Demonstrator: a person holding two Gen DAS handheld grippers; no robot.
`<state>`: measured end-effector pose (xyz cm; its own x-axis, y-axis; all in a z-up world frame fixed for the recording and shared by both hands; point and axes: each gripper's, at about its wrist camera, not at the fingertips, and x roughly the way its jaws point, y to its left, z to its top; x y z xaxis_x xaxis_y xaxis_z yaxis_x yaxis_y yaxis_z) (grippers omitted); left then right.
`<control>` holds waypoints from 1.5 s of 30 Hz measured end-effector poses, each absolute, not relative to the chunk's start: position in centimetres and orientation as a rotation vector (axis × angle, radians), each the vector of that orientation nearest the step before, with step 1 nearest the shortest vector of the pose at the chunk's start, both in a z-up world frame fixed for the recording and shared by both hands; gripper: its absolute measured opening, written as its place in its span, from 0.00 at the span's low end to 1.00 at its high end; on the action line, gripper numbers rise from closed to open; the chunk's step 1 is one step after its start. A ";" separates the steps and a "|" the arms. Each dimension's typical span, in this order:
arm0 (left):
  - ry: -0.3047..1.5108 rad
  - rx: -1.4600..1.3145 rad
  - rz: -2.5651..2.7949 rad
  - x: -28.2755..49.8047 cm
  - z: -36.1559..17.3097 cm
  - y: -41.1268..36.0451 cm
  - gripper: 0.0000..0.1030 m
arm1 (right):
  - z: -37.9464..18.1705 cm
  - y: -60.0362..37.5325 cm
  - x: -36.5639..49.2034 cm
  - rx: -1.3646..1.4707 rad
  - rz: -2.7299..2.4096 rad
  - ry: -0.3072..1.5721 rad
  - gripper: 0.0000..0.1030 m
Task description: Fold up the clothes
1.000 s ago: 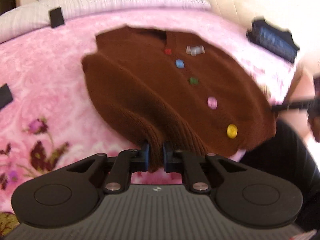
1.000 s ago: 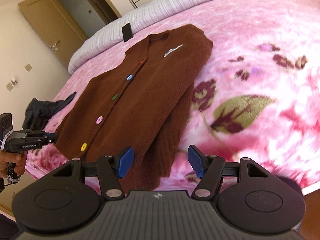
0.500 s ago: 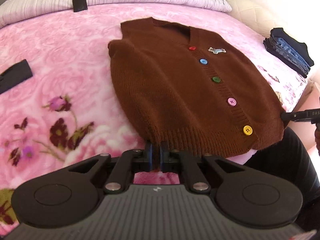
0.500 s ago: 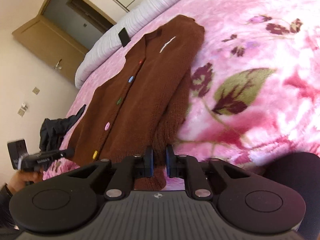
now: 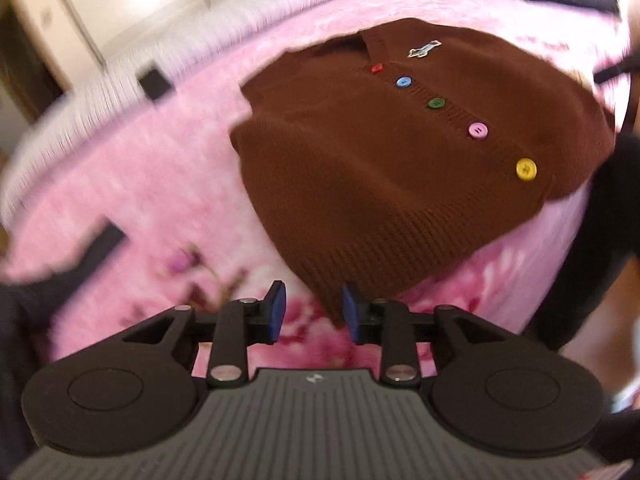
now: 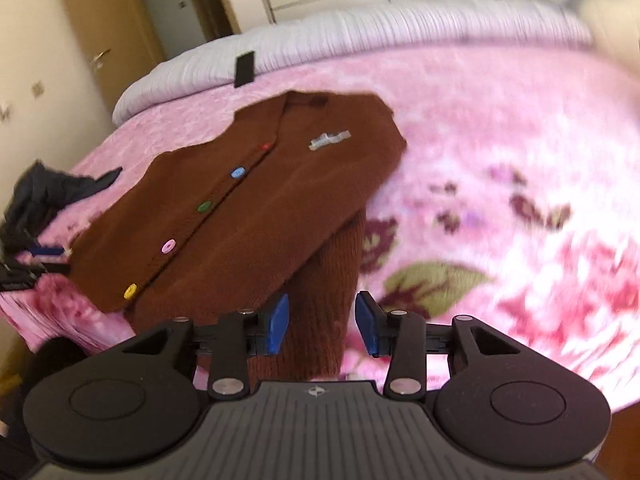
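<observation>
Both jaws just opened: my left gripper (image 5: pixel 310 312) and right gripper (image 6: pixel 322 324) released the cardigan (image 5: pixel 400 152); it lies flat by the bed's (image 5: pixel 160 184) near edge, ready to fold.

Brown knitted cardigan (image 5: pixel 384 152) with red, blue, green, pink and yellow buttons (image 5: pixel 526 169); pink plush blanket (image 6: pixel 500 128) patterned with maroon flowers and green leaves; pale striped bedding (image 6: pixel 360 36); blue-padded black grippers (image 6: pixel 322 322).
</observation>
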<state>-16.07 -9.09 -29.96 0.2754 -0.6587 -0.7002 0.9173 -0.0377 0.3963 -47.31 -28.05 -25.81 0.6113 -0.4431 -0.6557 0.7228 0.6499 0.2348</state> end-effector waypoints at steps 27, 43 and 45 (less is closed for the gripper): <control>0.394 0.905 -1.767 -22.8 -30.3 -17.1 0.07 | -27.0 -23.2 -39.4 0.286 -0.383 0.679 0.58; 0.469 0.739 -1.653 -17.0 -28.2 -16.1 0.17 | -25.7 -30.7 -46.4 0.543 -0.591 0.508 0.59; 0.467 0.722 -1.617 -15.2 -28.0 -17.8 0.19 | -25.3 -33.0 -46.3 0.534 -0.620 0.495 0.59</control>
